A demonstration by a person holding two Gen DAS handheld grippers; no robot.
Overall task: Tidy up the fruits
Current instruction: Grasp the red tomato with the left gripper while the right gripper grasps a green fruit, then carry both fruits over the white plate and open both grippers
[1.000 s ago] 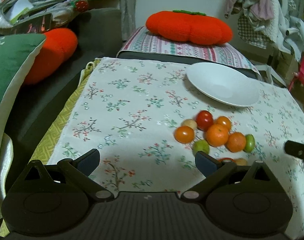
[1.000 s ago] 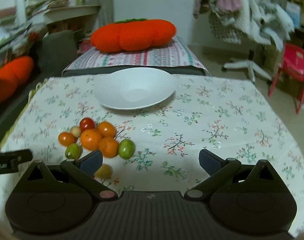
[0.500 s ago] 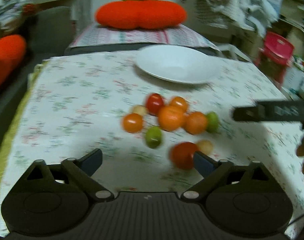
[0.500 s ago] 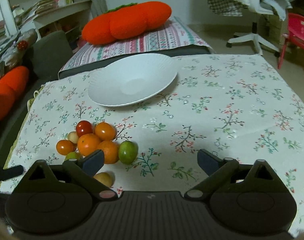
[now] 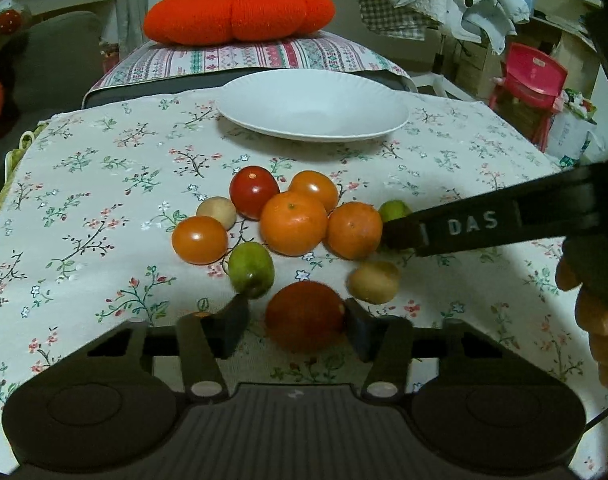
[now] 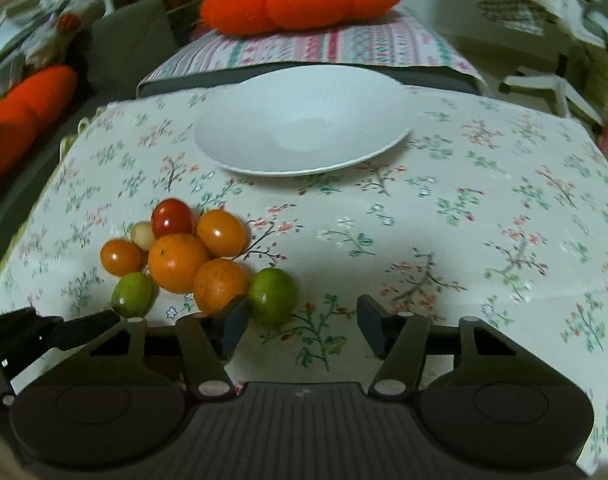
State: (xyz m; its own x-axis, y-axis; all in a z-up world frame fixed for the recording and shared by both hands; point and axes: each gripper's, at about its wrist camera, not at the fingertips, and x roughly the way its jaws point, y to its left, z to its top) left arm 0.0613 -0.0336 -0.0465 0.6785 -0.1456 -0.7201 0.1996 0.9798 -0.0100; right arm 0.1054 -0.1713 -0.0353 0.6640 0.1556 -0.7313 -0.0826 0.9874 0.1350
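Left wrist view showed the red tomato (image 5: pixel 305 316) sitting between the spread fingers of the left gripper (image 5: pixel 295 326), at twelve o'clock from it and nearest of the pile; whether the right pad touched it I could not tell. Being round, it offered no long axis to favour. The right gripper (image 6: pixel 304 330) hung spread and empty, with a green fruit (image 6: pixel 272 295) at its eleven o'clock. Beyond, at twelve, the white plate (image 5: pixel 384 120) lay empty on the floral tablecloth (image 5: pixel 103 200), an orange cushion (image 5: pixel 239 12) behind.
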